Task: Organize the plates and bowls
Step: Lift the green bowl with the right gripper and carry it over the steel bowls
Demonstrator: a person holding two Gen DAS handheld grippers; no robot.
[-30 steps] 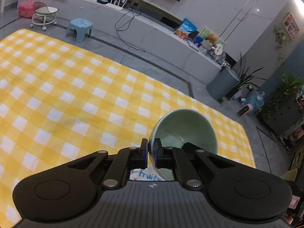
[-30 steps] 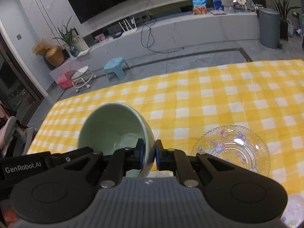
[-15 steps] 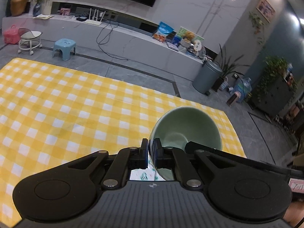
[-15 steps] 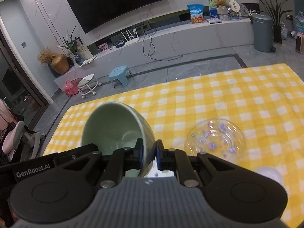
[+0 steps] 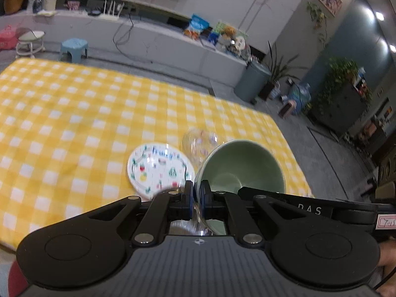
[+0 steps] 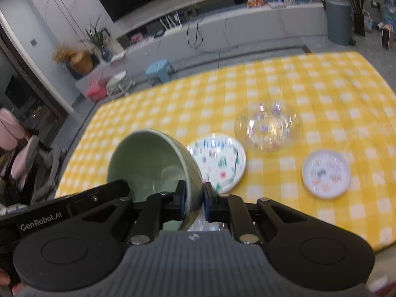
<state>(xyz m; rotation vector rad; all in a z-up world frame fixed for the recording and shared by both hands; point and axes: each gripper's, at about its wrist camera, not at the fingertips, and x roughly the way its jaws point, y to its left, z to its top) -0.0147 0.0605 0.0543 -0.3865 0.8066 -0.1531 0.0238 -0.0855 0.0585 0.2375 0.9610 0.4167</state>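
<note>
My left tongs [image 5: 197,196] are clamped on the rim of the green bowl [image 5: 243,165], one pad inside the wall and one outside. My right tongs [image 6: 194,199] pinch the opposite side of the same green bowl [image 6: 151,163] in the same way, so both pairs grip it at once. The bowl hangs tilted between them, above the yellow checked cloth [image 5: 74,123], with its open mouth turned toward the cameras so that I look straight into its pale inside. In the left view the body of the other tool reaches in from the right, a black bar with white letters.

Just beyond the bowl, on the cloth, lies a white plate [image 6: 219,163] with small coloured drawings; in the left view the same plate [image 5: 158,169] shows blue writing near its far edge. Behind it stands a clear glass bowl [image 6: 267,126] with coloured spots, close to the plate but I cannot tell whether they touch. A smaller patterned plate [image 6: 326,173] lies apart to the right of these in the right view.

Past the cloth [image 6: 321,86] I see grey floor, a blue stool [image 6: 159,68], a long low white shelf [image 5: 153,39] with snack bags, a grey bin [image 6: 337,19] and potted plants. Both views are somewhat blurred.
</note>
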